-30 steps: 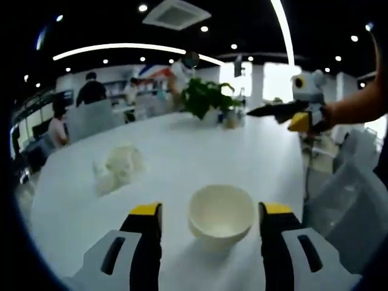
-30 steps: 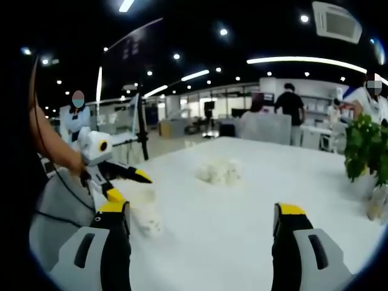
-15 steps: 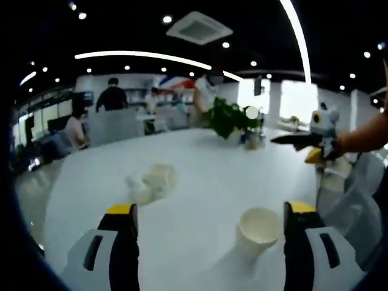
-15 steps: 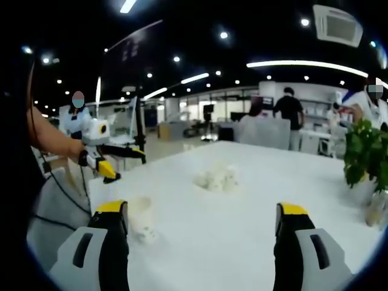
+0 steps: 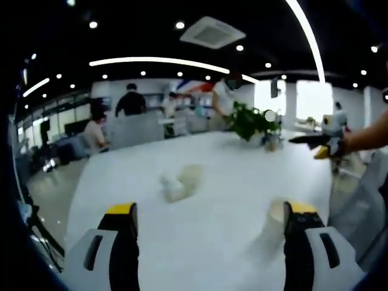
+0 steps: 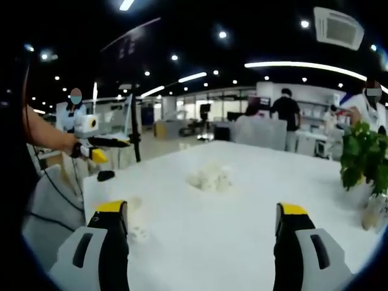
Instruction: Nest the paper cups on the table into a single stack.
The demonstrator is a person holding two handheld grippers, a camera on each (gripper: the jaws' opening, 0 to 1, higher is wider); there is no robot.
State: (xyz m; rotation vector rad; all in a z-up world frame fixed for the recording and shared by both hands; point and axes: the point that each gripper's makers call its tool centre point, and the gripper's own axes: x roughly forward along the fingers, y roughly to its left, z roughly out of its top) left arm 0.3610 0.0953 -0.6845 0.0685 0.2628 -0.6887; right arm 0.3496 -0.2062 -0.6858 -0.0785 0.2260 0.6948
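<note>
My left gripper (image 5: 206,212) and right gripper (image 6: 203,212) are wide open, holding nothing, so next I reach for the cup pile (image 5: 180,180) mid-frame on the table (image 5: 230,176).

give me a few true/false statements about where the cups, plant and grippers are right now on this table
1. A paper cup stands on the white table close to the left gripper, by its right finger. True.
2. The left gripper is shut on a cup. False: its fingers are spread apart with nothing between them.
3. A loose clump of paper cups lies near the middle of the table. True.
4. The potted plant lies tipped over beside that clump. False: it stands upright near the far edge, well apart from it.
5. The right gripper is open and holds nothing. True.
</note>
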